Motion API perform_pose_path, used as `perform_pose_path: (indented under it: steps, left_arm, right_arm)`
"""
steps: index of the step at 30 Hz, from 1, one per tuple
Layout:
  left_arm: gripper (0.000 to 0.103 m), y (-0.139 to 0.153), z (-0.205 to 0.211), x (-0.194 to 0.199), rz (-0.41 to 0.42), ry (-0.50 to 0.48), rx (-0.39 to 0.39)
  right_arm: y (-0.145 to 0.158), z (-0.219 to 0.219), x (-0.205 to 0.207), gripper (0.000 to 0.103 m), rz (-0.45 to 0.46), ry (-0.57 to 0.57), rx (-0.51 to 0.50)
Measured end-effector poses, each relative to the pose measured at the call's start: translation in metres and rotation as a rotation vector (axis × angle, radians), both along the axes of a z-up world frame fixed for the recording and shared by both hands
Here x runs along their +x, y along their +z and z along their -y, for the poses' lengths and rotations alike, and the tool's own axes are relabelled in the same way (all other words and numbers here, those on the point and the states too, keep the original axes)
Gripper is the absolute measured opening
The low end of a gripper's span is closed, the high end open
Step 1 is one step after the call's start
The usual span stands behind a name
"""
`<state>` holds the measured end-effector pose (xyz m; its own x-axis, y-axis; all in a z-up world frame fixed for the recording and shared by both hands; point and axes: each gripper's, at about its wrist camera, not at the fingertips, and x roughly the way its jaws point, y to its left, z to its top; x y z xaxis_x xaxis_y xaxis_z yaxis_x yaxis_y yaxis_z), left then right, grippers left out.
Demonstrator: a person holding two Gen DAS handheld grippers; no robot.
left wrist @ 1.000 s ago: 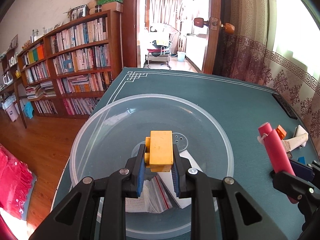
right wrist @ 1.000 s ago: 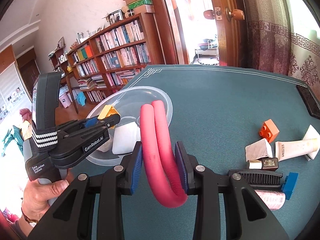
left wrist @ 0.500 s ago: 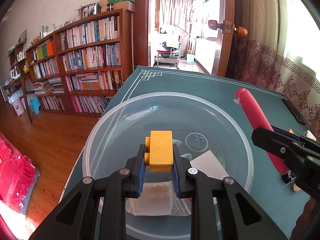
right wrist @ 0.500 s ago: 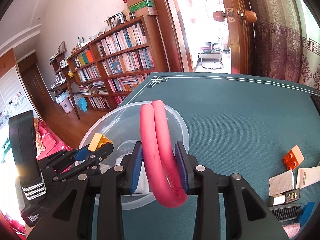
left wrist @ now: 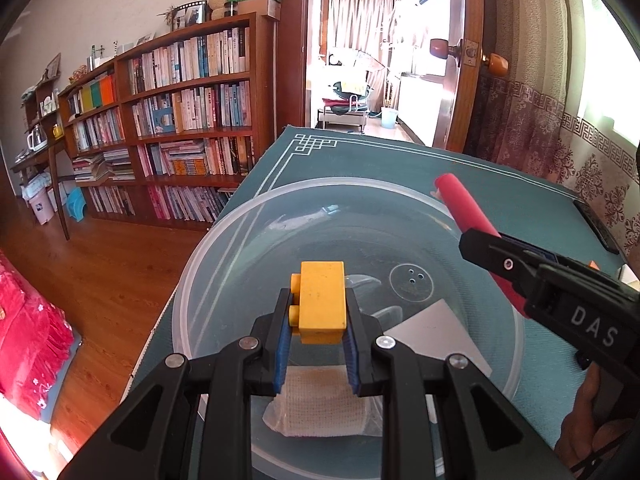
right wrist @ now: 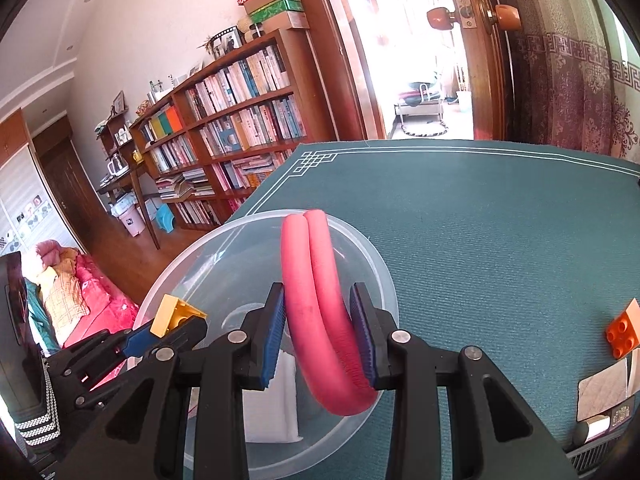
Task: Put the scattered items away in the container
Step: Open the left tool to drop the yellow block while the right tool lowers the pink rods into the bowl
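— Bowl [left wrist: 208, 280] contents?
— White card [left wrist: 436, 332] and mesh pouch [left wrist: 320, 404], near the counter's [right wrist: 480, 208] left edge.
— Tongs?
— Left tongs [left wrist: 316, 336] clenched on yellow brick [left wrist: 322, 296] above the bowl; right tongs [right wrist: 320, 332] grasping folded pink foam tube [right wrist: 310, 280] over its rim.

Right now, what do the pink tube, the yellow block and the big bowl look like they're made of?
Pink tube: likely soft foam, matte; it is folded double between the pads.
Yellow block: hard moulded plastic, slight sheen, round studs on its side.
Big bowl: clear, glossy plastic; the table cover shows through.
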<state>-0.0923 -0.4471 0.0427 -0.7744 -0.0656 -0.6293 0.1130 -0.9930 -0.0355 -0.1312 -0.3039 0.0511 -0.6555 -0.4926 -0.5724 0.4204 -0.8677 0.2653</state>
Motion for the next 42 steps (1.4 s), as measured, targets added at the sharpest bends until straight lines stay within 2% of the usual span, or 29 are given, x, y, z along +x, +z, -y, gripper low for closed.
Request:
perform_pose_path:
  steps: [16,17,21,27,33,42]
  left_arm:
    - [0.026,-0.003,-0.008,0.0,0.009,-0.022,-0.008]
    - [0.028,-0.004,-0.007,-0.001,0.013,-0.02,-0.006]
    - [0.055,-0.003,-0.004,0.0,0.007,0.013,-0.01]
    - [0.071,-0.001,0.001,0.002,-0.008,0.043,-0.01]
    - [0.078,0.0,0.001,0.004,-0.02,0.058,-0.03]
    - [0.081,0.001,0.0,0.005,-0.024,0.067,-0.052]
  right_arm:
    - [-0.005,-0.002,0.002,0.036,-0.015,-0.003,0.011]
    - [-0.006,-0.003,0.002,0.036,-0.013,-0.005,0.01]
    - [-0.009,-0.006,-0.001,0.036,0.005,-0.018,-0.004]
    - [-0.008,-0.006,0.002,0.036,-0.006,-0.019,-0.001]
    - [-0.008,-0.007,0.002,0.036,-0.005,-0.02,-0.004]
    - [-0.008,-0.006,0.002,0.036,-0.002,-0.02,-0.008]
